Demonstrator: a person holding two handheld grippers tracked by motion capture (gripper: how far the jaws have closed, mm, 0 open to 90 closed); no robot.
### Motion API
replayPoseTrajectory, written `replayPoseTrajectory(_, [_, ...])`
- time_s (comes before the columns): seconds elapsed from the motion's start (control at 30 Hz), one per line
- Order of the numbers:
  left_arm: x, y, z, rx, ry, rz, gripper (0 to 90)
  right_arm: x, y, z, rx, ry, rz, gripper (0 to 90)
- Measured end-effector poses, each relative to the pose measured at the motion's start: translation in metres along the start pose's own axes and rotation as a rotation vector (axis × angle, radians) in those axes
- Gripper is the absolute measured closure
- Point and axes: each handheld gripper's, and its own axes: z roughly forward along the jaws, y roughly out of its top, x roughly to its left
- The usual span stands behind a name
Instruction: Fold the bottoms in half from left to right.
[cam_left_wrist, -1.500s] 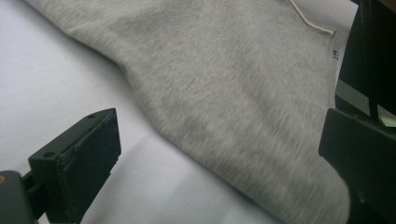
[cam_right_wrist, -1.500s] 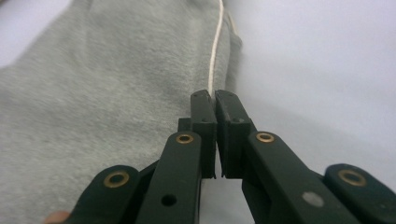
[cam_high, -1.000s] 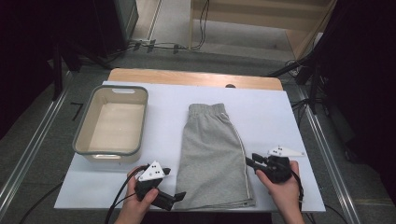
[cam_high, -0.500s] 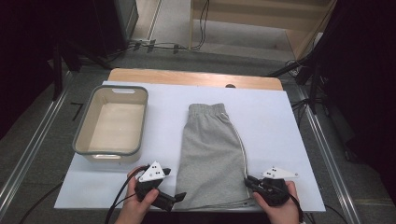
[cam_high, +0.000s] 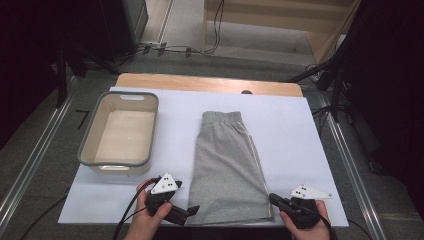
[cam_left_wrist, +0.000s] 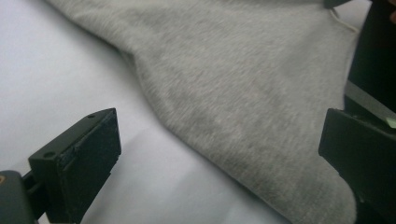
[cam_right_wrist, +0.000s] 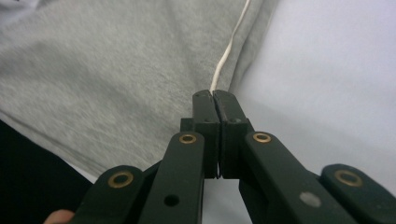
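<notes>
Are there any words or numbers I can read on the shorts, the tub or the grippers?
No readable words or numbers in any view.
Grey fabric shorts: plain, with a white side stripe and no print or label.
Beige plastic tub with grey rim: unmarked.
Grey three-cornered plates on the left gripper and right gripper: small dark dots, no letters.

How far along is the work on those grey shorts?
Early. The grey shorts lie flat on the white table. The right tongs have just closed at the hem corner by the white side stripe; the left tongs stand open around the other corner. Folding isn't started, and the bin holds nothing.
</notes>
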Motion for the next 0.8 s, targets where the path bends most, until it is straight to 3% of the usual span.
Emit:
replayPoseTrajectory(0.07, [-0.001,0.000,0.001,0.020,0.035,-0.013,3.7,-0.002,-0.003,0.004,0.022,0.005,0.000,84.8])
replayPoseTrajectory(0.13, [-0.004,-0.001,0.002,0.026,0.088,-0.016,8.3,-0.002,-0.003,0.007,0.029,0.008,-0.006,72.9])
replayPoseTrajectory(0.23, [-0.008,-0.003,0.002,0.028,0.080,-0.021,14.4,-0.001,-0.003,0.008,0.007,0.019,-0.008,59.1])
replayPoseTrajectory(0.33, [-0.016,-0.003,0.004,0.037,0.070,-0.001,16.1,0.001,-0.003,0.009,0.006,0.016,-0.002,53.2])
replayPoseTrajectory(0.43, [-0.024,-0.002,0.008,0.040,0.093,0.010,25.8,0.002,-0.006,0.014,0.039,0.017,-0.006,55.8])
replayPoseTrajectory(0.53, [-0.033,-0.002,0.010,0.048,0.190,0.051,48.6,0.001,-0.010,0.014,0.040,0.022,0.006,68.9])
replayPoseTrajectory(0.67, [-0.033,-0.002,0.010,0.055,0.148,0.038,70.3,0.001,-0.011,0.014,0.043,0.033,0.010,79.5])
replayPoseTrajectory(0.73, [-0.031,-0.001,0.009,0.064,0.101,0.014,83.2,0.003,-0.010,0.013,0.045,0.032,0.011,81.4])
replayPoseTrajectory(0.8, [-0.028,-0.001,0.006,0.062,0.081,0.002,87.2,0.004,-0.011,0.012,0.043,0.044,0.024,81.9])
